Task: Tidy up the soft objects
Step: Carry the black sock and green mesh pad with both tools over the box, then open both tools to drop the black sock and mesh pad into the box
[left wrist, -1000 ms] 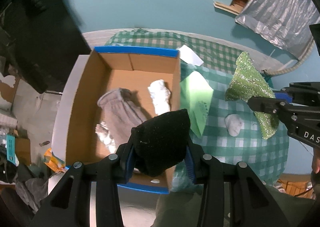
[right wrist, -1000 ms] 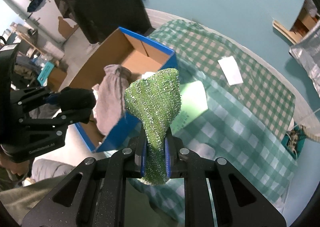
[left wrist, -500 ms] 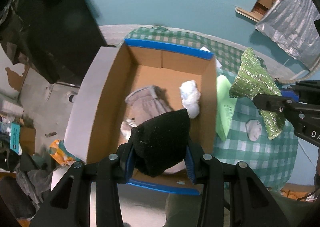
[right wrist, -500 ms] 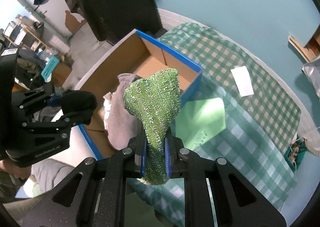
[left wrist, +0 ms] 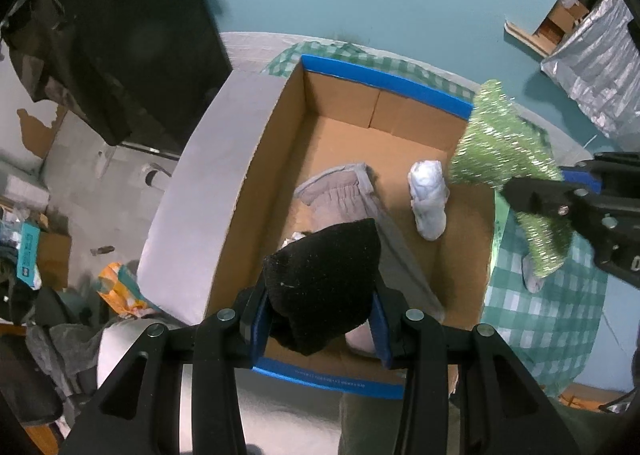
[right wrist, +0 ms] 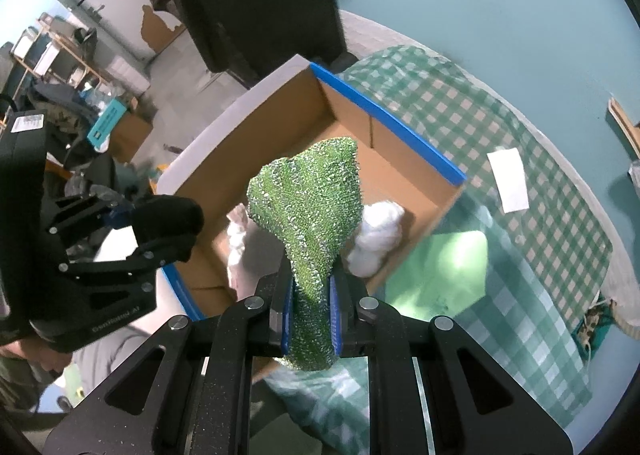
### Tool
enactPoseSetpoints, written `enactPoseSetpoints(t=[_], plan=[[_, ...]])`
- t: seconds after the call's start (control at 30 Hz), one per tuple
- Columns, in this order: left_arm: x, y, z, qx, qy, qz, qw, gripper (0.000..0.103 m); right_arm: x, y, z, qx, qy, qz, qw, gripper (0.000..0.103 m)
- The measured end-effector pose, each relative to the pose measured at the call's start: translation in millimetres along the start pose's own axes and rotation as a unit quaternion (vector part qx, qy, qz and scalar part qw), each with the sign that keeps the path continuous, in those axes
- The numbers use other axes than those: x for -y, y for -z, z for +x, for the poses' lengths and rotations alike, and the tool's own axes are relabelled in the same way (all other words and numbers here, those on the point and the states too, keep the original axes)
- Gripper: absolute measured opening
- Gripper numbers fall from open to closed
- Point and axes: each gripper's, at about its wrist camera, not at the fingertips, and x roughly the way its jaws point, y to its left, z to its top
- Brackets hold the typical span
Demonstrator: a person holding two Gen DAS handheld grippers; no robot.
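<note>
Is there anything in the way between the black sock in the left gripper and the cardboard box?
Nothing visible. The left gripper holds the black sock over the open cardboard box; only the grey garment and white bundle lie inside.

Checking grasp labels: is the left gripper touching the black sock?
Touching. The left wrist view shows the left gripper closed on the black sock, both blue pads pressed against its sides.

The black sock hides part of the grey cloth in the box; the green sock covers the white bundle.
</note>
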Motion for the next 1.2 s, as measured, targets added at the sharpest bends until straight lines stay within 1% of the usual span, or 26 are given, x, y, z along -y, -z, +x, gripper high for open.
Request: enactPoseSetpoints(t=[0.3, 0.47, 0.63, 0.77, 0.83, 0.87, 0.9, 0.93, 0.97, 1.03, 1.1, 1.2], plan=[[-15, -2, 13, 0.000, -0.010, -0.011, 0.9999, 0.042, -14, -17, 28, -0.014, 0.002, -0.009, 1.000, 0.014], [-21, -5, 21, -0.007, -0.018, -0.016, 0.9997, 0.042, -17, -24, 42, -0.025, 0.002, -0.004, 1.000, 0.014], [-26, -5, 27, -0.012, -0.018, -0.027, 0.9994, 0.043, -20, -29, 52, -0.033, 0.003, -0.001, 0.999, 0.014], [-31, -5, 30, -0.013, -0.012, -0.043, 0.9989, 0.046, -20, -32, 59, -0.036, 0.001, 0.006, 0.999, 0.014], [-32, -4, 30, -0.013, -0.011, -0.045, 0.9989, 0.047, -18, -32, 60, -0.037, 0.000, 0.010, 0.999, 0.017], [-32, -4, 30, -0.012, -0.012, -0.044, 0.9989, 0.051, -17, -32, 61, -0.037, 0.000, 0.015, 0.999, 0.021], [-32, -4, 30, -0.013, -0.010, -0.043, 0.9989, 0.054, -17, -33, 61, -0.036, 0.002, 0.018, 0.999, 0.027], [-32, -4, 30, -0.013, -0.009, -0.042, 0.9990, 0.056, -16, -33, 61, -0.035, 0.006, 0.021, 0.999, 0.039], [-32, -3, 30, -0.013, -0.009, -0.042, 0.9990, 0.060, -15, -32, 61, -0.035, 0.012, 0.022, 0.999, 0.047], [-31, -3, 29, -0.013, -0.006, -0.041, 0.9991, 0.063, -15, -30, 58, -0.028, 0.026, 0.021, 0.999, 0.051], [-30, -2, 28, -0.012, -0.007, -0.038, 0.9992, 0.067, -14, -30, 57, -0.026, 0.030, 0.022, 0.999, 0.057], [-25, -2, 25, -0.009, -0.009, -0.033, 0.9994, 0.067, -10, -28, 55, -0.026, 0.034, 0.025, 0.999, 0.059]])
